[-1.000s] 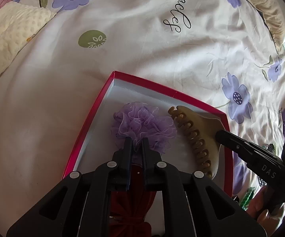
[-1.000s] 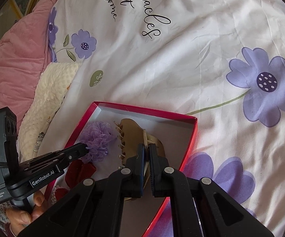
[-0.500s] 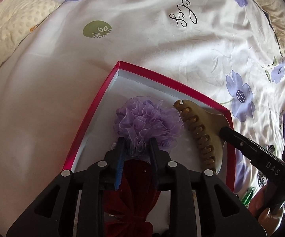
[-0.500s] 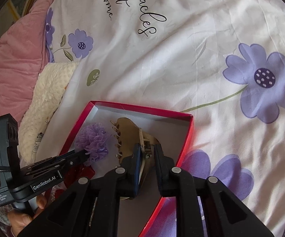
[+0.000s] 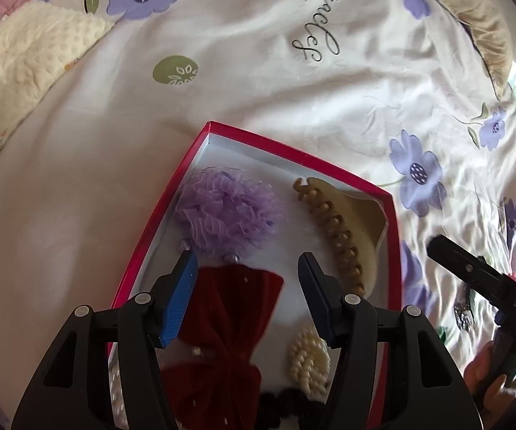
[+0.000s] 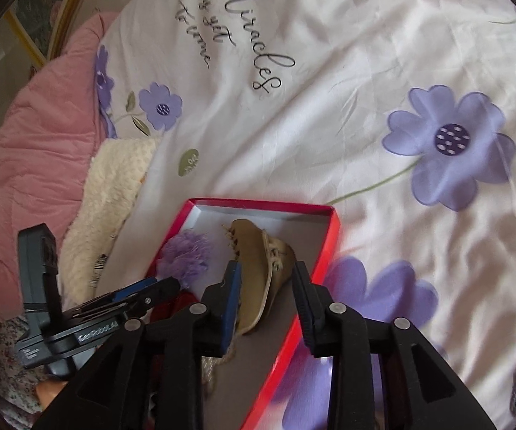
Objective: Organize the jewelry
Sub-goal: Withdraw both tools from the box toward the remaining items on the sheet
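Left gripper [image 5: 247, 263] agape above red bow [image 5: 229, 308], seemingly clear, purple scrunchie [image 5: 227, 211] ahead

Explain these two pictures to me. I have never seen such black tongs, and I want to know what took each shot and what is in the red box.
There is no robot here. A person holds a two-finger tool in each hand, and a wide-angle camera on each tool looks along its fingers. One picture is from the left gripper, the other from the right gripper. Both are open and hold nothing. On a flowered bedsheet lies a shallow red box. In it are a purple ruffled scrunchie, a tan claw clip, a dark red bow and a cream beaded piece.
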The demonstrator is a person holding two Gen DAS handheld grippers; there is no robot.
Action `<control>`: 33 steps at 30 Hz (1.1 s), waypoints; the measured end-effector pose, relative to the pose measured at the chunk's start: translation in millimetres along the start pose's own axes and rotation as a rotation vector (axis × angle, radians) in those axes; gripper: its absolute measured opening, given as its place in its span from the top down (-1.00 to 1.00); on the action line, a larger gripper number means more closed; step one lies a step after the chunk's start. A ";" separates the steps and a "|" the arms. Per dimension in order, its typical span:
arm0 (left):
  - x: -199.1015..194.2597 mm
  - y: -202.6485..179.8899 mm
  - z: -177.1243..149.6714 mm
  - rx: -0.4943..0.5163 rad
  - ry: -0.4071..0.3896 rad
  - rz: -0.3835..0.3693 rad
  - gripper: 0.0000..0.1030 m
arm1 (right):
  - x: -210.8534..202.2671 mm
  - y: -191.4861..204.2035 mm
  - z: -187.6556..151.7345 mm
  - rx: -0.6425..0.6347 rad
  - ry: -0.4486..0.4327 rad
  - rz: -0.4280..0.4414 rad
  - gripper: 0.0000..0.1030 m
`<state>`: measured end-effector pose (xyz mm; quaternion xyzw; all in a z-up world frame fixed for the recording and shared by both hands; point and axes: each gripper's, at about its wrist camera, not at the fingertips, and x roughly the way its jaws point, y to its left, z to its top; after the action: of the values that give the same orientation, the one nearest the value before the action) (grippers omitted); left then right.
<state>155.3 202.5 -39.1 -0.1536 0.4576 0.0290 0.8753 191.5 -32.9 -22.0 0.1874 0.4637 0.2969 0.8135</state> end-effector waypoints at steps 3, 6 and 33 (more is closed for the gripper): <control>-15.3 -4.6 -10.5 -0.001 -0.021 0.003 -0.13 | -24.6 -7.9 -14.8 0.013 -0.019 0.000 0.28; -27.7 -10.8 -18.8 0.006 -0.031 -0.005 -0.13 | -45.5 -17.9 -32.2 0.026 -0.024 -0.009 0.27; -82.7 -133.5 -135.4 0.182 0.043 -0.166 -0.21 | -184.1 -100.1 -137.8 0.166 -0.093 -0.194 0.05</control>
<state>25.6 43.0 -12.1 -0.1113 0.4628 -0.0887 0.8750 30.7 -225.1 -30.4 0.2217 0.4642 0.1683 0.8409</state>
